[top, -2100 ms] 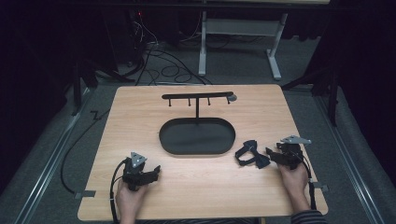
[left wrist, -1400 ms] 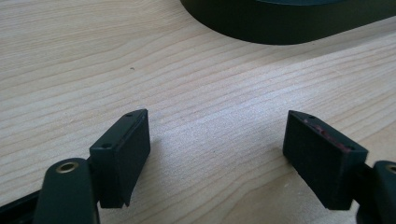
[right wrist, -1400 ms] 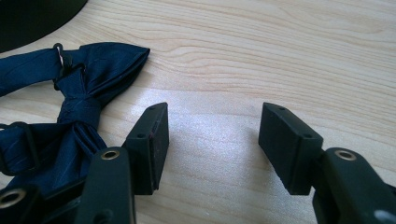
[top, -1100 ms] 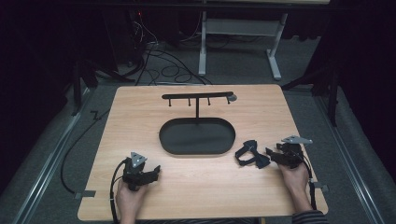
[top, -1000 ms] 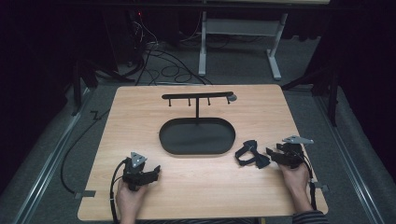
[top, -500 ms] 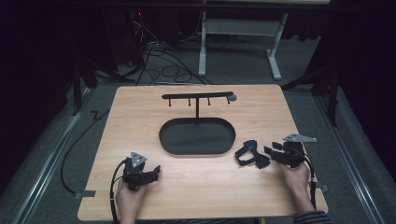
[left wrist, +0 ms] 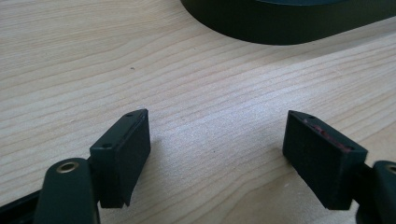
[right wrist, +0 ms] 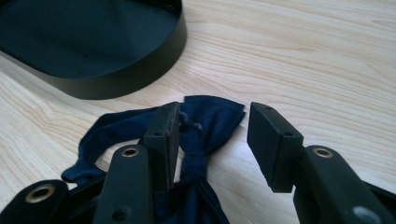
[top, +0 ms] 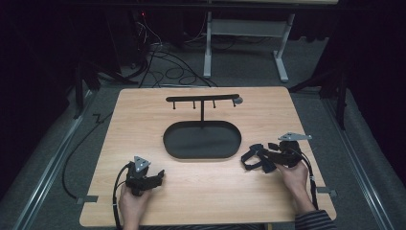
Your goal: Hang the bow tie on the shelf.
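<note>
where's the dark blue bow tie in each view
high view: the bow tie lies on the table right of centre, just ahead of the right gripper.
right gripper view: bottom centre, its knot between the open jaws.
left gripper view: not in it.
shared landmark: the black oval tray.

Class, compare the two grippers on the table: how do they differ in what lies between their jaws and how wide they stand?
The right gripper has a dark blue bow tie between its jaws; the left gripper has bare table there. The right's jaws, which have just been closing, stand narrower than the left's. Both are black and hand-held.
</note>
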Demonstrator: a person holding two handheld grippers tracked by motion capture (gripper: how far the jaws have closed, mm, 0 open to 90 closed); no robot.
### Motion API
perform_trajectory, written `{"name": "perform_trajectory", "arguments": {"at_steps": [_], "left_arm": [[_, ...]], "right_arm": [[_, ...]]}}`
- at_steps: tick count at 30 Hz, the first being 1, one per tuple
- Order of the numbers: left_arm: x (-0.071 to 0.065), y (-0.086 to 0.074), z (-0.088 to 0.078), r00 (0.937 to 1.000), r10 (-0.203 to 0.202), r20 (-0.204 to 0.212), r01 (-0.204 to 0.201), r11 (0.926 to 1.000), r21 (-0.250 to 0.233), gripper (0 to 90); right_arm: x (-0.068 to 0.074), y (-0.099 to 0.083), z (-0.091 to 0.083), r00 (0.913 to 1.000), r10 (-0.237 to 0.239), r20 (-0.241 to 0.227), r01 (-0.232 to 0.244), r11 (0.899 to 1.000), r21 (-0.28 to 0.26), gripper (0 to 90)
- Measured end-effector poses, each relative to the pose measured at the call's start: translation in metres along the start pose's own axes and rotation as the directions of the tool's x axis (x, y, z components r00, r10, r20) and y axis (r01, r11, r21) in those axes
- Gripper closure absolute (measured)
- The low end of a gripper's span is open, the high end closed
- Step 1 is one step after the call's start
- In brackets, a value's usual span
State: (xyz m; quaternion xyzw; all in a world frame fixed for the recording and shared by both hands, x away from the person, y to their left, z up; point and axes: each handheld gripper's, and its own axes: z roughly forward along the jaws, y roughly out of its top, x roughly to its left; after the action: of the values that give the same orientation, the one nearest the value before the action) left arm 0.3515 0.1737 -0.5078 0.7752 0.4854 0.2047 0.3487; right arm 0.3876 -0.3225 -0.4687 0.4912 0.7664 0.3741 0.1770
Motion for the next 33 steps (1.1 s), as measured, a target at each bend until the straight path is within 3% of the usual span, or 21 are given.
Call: {"name": "perform_trajectory", "arguments": {"at_steps": [12,25,28,33], "left_arm": [[0.000,0.000,0.000,1.0000,0.000,0.000,0.000,1.0000,0.000,23.7],[0.000,0.000,0.000,1.0000,0.000,0.000,0.000,1.0000,0.000,23.8],[0.000,0.000,0.000,1.0000,0.000,0.000,0.000,1.0000,0.000,23.7],[0.000,0.000,0.000,1.0000,0.000,0.000,0.000,1.0000,0.000,23.7]], "right_arm": [[0.018,0.009,0.020,0.9969,-0.042,-0.067,0.045,0.998,0.040,55.2],[0.021,0.009,0.036,0.9960,-0.061,-0.065,0.066,0.994,0.085,48.2],[0.021,0.008,0.038,0.9952,-0.070,-0.069,0.076,0.993,0.089,51.3],[0.026,0.007,0.043,0.9915,-0.124,-0.039,0.128,0.984,0.122,65.3]]}}
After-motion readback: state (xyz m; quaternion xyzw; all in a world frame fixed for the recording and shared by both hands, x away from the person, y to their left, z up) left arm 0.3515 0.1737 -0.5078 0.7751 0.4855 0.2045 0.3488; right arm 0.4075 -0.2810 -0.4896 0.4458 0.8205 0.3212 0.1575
